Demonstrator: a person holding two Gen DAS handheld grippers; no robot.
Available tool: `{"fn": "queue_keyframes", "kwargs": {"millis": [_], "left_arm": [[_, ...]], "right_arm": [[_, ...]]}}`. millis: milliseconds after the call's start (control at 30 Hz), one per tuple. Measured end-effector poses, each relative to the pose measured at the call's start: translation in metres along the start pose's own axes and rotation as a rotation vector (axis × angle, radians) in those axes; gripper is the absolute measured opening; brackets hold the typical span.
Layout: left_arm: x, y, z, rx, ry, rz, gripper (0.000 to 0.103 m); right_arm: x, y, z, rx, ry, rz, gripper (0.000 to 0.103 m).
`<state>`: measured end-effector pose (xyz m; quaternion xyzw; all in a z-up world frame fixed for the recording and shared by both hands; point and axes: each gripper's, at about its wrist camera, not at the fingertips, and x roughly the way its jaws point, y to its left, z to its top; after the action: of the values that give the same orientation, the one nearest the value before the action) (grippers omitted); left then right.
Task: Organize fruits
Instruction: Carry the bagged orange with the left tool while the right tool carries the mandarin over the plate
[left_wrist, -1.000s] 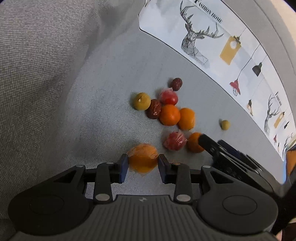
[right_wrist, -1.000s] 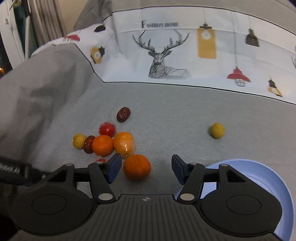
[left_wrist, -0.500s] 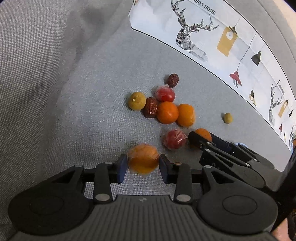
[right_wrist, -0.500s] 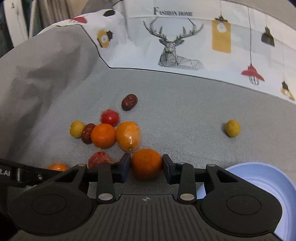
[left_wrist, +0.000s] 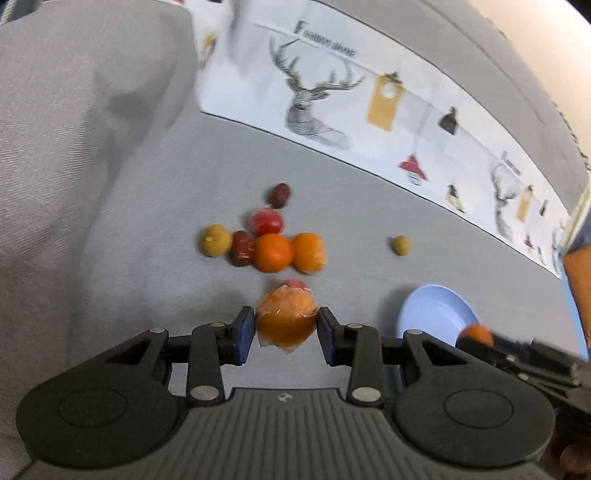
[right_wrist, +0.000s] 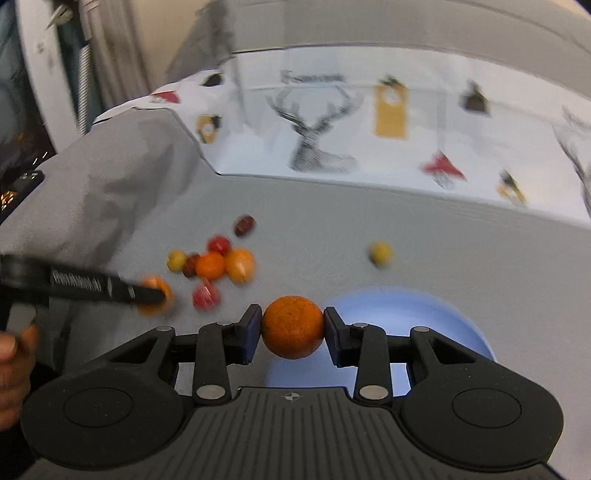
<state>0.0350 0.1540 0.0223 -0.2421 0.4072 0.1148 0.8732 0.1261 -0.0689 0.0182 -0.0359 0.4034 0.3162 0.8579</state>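
The right gripper pinches a bare orange mandarin between its blue pads at the lower centre of the right wrist view; its jaws have just been closing, and both pads now press the fruit's sides. Directly behind and to the right of that fruit lies a pale blue plate on the grey fabric surface. In the left wrist view the left gripper is clamped on a plastic-wrapped orange fruit, crinkled film showing at the pads, at the lower centre of the frame. Just above it a wrapped red fruit peeks out. Further up, left of centre, sits the cluster: a yellow-green fruit, a dark red date, an orange mandarin in the cluster and a wrapped orange fruit beside it in a touching row, a red tomato above them and a second date above that. A small yellow-green fruit alone lies well apart to the right. A printed cushion with deer and lamps crosses the upper part of the frame.
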Motion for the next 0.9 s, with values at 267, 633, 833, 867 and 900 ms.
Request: {"fn": "queue_keyframes", "kwargs": {"millis": [267,633,833,867,900], "left_arm": [[-0.007,-0.033,-0.017,0.144,-0.057,-0.028,0.041],[-0.035,-0.057,-0.019,0.208,-0.128,-0.016,0.041],[-0.065,-0.098,-0.018,0.266,-0.180,-0.059,0.041],[-0.067,-0.107,-0.018,0.291,-0.182,-0.060,0.041],[-0.066,-0.115,-0.018,0.315,-0.175,-0.052,0.041]], "right_arm": [[-0.020,-0.031,-0.019,0.051,-0.018,-0.075,0.038],[-0.023,-0.070,-0.019,0.184,-0.028,-0.098,0.038],[-0.028,-0.066,-0.017,0.168,-0.042,-0.081,0.038],[-0.029,-0.065,-0.017,0.163,-0.043,-0.080,0.038],[-0.030,-0.064,-0.016,0.160,-0.044,-0.079,0.038]]}}
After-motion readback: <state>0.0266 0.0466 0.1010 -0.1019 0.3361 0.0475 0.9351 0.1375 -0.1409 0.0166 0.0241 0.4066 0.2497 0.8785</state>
